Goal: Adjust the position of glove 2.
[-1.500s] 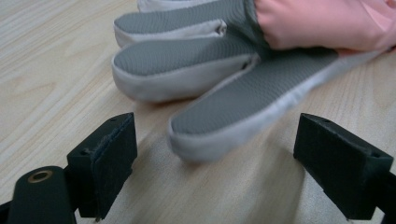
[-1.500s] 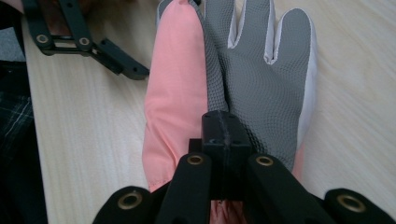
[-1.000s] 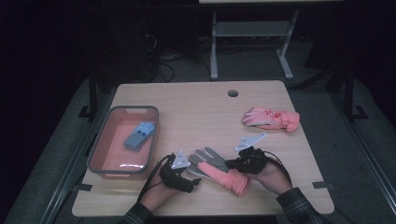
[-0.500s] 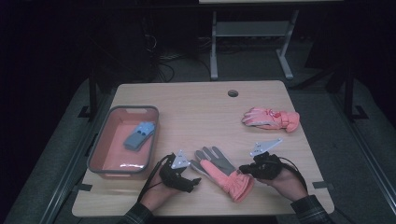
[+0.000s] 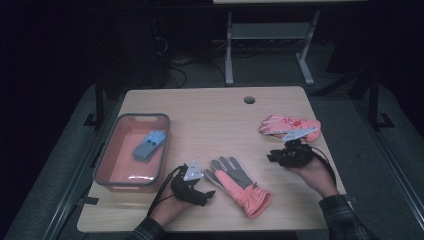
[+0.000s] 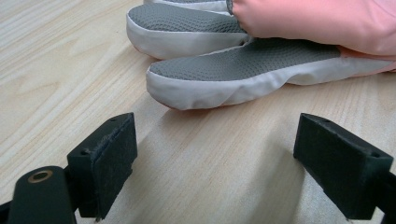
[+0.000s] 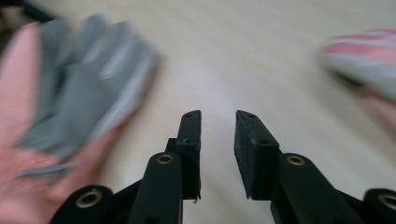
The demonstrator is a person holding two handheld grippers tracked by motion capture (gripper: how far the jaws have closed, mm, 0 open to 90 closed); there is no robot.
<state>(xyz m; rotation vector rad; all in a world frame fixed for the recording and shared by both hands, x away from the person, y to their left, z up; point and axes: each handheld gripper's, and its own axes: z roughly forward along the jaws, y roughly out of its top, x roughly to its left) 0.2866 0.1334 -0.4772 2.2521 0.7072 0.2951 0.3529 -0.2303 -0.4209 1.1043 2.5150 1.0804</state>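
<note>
No brand, label or writing can be read on any item. A pink-and-grey glove (image 5: 239, 184) is laid flat on the wooden counter (image 5: 210, 120), near its front edge, with the grey palm upward and the fingers directed away from the person. The left gripper (image 5: 202, 192) is held just beside the glove's fingertips; in the left gripper view its jaws are seen set wide apart with nothing between them, and the nearest grey finger (image 6: 233, 74) is seen just ahead, not touched. The right gripper (image 5: 277, 156) is held well to the right of that glove, near a second pink glove (image 5: 287, 125) lying at the counter's right side. Its jaws have just been opening; in the right gripper view a narrow gap is seen between them and only bare counter lies in it. That view is blurred, so the glove (image 7: 70, 112) at its left and the other glove (image 7: 364, 65) at its right edge are made out only as smeared shapes, each cut off by the frame. A pink bin (image 5: 107, 162) stands at the counter's left, and a blue item (image 5: 149, 145) lies in it, too small to identify. The surroundings are dark.
</note>
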